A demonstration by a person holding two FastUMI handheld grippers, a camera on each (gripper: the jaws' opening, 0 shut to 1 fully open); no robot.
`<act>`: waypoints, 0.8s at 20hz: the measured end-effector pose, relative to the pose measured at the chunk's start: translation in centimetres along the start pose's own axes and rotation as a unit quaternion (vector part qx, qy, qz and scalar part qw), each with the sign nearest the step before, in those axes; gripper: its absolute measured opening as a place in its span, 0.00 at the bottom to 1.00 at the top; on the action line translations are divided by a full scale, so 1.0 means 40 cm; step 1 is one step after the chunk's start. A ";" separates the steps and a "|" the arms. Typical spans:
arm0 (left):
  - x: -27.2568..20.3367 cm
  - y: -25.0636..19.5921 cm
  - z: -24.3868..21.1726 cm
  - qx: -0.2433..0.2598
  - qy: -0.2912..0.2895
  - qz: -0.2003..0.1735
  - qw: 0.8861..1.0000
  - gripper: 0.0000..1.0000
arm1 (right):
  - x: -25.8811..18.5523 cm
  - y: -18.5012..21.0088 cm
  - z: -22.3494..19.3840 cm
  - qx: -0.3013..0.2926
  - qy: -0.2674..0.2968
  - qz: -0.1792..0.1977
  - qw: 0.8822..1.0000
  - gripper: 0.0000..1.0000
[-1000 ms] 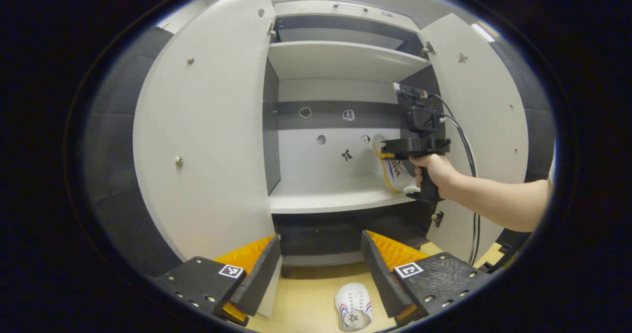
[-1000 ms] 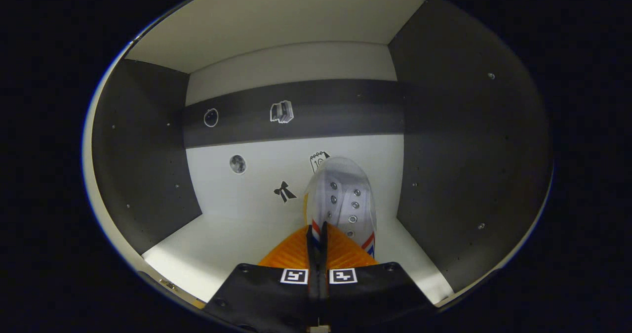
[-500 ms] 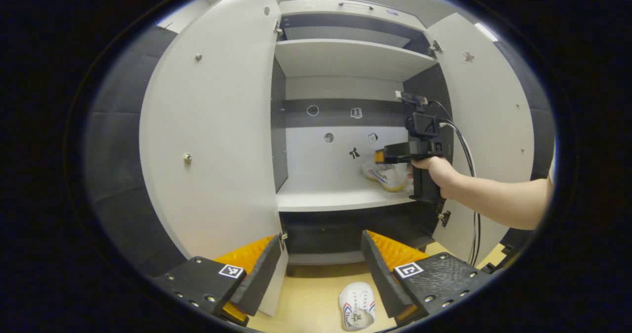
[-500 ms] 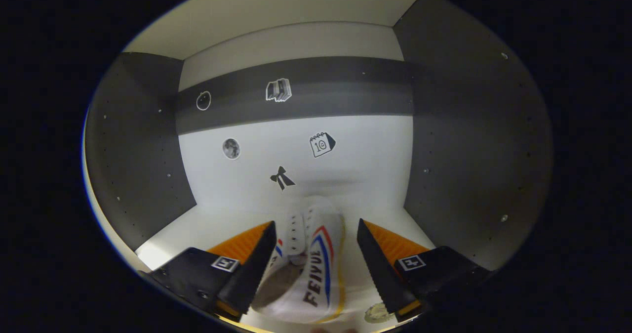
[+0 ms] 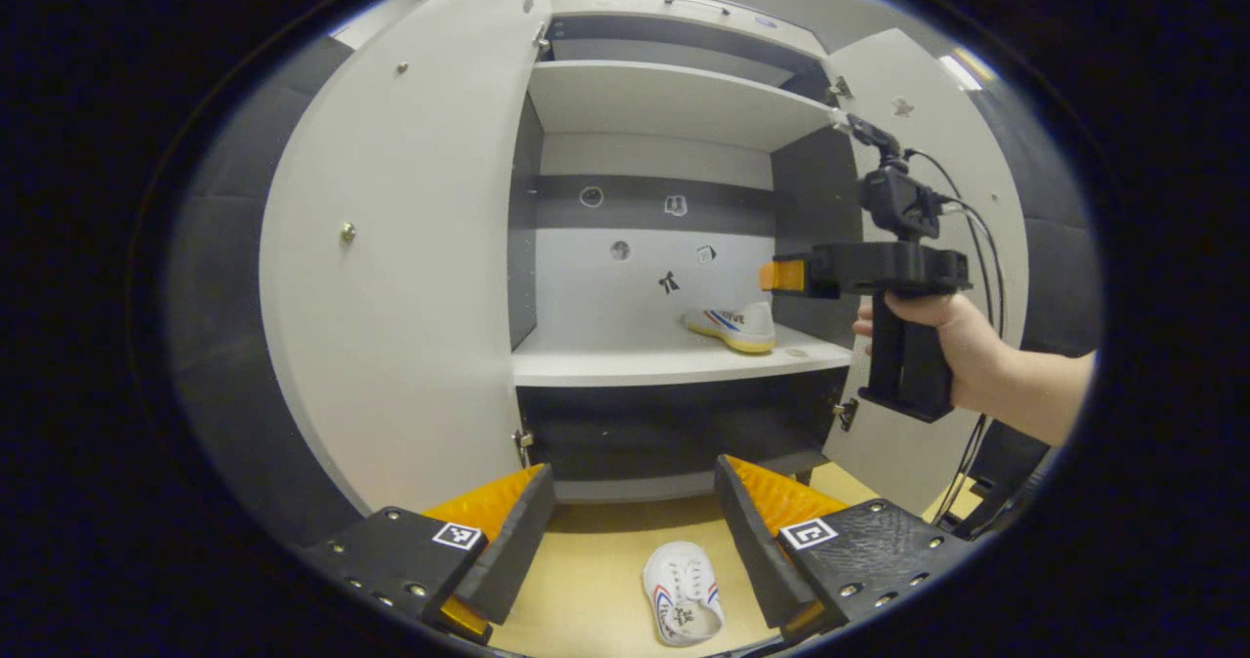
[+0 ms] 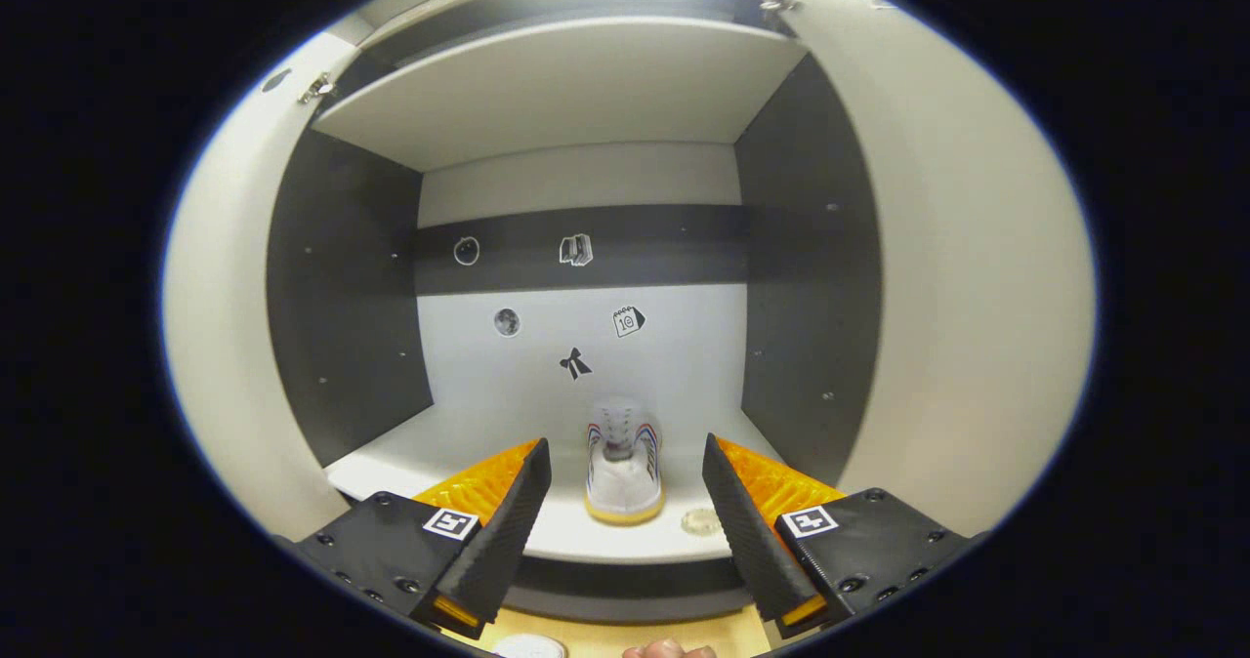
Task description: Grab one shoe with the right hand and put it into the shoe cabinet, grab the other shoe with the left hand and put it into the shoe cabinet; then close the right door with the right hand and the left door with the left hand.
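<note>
Right gripper [image 6: 625, 502] hangs with its fingers spread and nothing between them, in front of the shoe cabinet [image 5: 674, 111], pointed at the shoe on the shelf [image 6: 623, 463], which rests near the shelf's front edge at 6 o'clock. Left gripper [image 5: 635, 526] is likewise spread and empty above the floor, with the second shoe [image 5: 684, 604] lying at 6 o'clock between its fingers' line. Both cabinet doors, left door [image 5: 391, 267] and right door [image 5: 918, 111], stand open.

The floor shoe [image 6: 527, 646] is cut off at the bottom edge; the stickers [image 5: 668, 282] look too tiny to make out
</note>
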State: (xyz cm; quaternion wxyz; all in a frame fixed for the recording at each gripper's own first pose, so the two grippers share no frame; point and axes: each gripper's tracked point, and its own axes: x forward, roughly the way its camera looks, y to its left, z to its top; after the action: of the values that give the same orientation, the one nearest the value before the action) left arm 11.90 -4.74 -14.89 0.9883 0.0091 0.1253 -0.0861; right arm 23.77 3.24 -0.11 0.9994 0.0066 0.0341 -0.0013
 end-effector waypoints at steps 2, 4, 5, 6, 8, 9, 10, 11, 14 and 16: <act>0.004 -0.023 -0.028 0.005 0.006 -0.023 1.000 0.94 | -0.092 -0.015 -0.021 0.004 0.002 -0.006 1.000 0.93; 0.013 -0.045 -0.053 0.014 0.011 -0.046 0.999 0.94 | -0.182 -0.021 -0.051 0.017 0.010 -0.011 1.000 0.93; 0.019 -0.055 -0.066 0.019 0.013 -0.057 0.998 0.94 | -0.224 -0.029 -0.066 0.019 0.015 -0.015 1.000 0.97; 0.025 -0.061 -0.081 0.025 0.016 -0.067 0.997 0.94 | -0.263 -0.042 -0.083 0.016 0.021 -0.023 0.999 0.93; 0.040 -0.075 -0.120 0.035 0.030 -0.087 0.995 0.94 | -0.335 -0.069 -0.109 -0.001 0.030 -0.038 0.999 0.93; 0.046 -0.081 -0.133 0.040 0.037 -0.097 0.994 0.94 | -0.372 -0.085 -0.116 -0.008 0.032 -0.046 0.998 0.97; 0.053 -0.087 -0.140 0.045 0.039 -0.106 0.993 0.94 | -0.406 -0.100 -0.122 -0.010 0.031 -0.053 0.998 0.97; 0.064 -0.091 -0.152 0.051 0.042 -0.110 0.992 0.94 | -0.438 -0.107 -0.129 -0.009 0.032 -0.056 0.998 0.97; 0.099 -0.091 -0.199 0.054 0.060 -0.099 0.992 0.94 | -0.510 -0.122 -0.147 -0.014 0.038 -0.040 0.998 0.97; 0.116 -0.080 -0.223 0.052 0.069 -0.079 0.993 0.94 | -0.543 -0.132 -0.157 -0.039 0.040 -0.021 0.998 0.97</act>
State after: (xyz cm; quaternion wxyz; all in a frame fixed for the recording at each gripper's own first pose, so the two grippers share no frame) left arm 13.58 -8.30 -24.68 0.9656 0.0570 0.1890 -0.1693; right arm 1.67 -1.93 -4.94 0.9964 -0.0335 0.0747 -0.0204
